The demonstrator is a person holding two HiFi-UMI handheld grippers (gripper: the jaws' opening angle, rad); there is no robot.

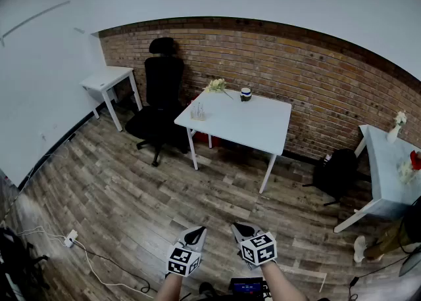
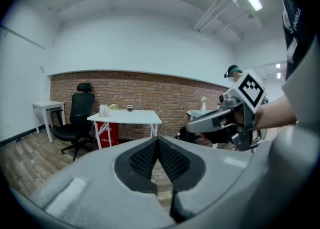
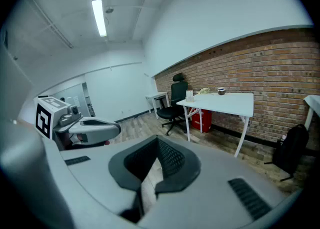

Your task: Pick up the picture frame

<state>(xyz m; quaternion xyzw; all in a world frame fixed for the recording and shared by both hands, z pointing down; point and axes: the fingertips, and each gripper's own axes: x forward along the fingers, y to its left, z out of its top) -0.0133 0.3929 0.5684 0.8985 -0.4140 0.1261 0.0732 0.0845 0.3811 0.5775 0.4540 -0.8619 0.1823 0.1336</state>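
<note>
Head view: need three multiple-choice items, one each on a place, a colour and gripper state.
1. Relative to the table, the chair stands:
A) on top B) at its left C) at its right
2. The table's top is:
A) black B) red C) white
3. The left gripper and right gripper are:
A) shut, empty B) open C) shut on a cup

Answers: B, the chair sits by the table's left end; C, the top is plain white; A, each pair of jaws meets with nothing between.
</note>
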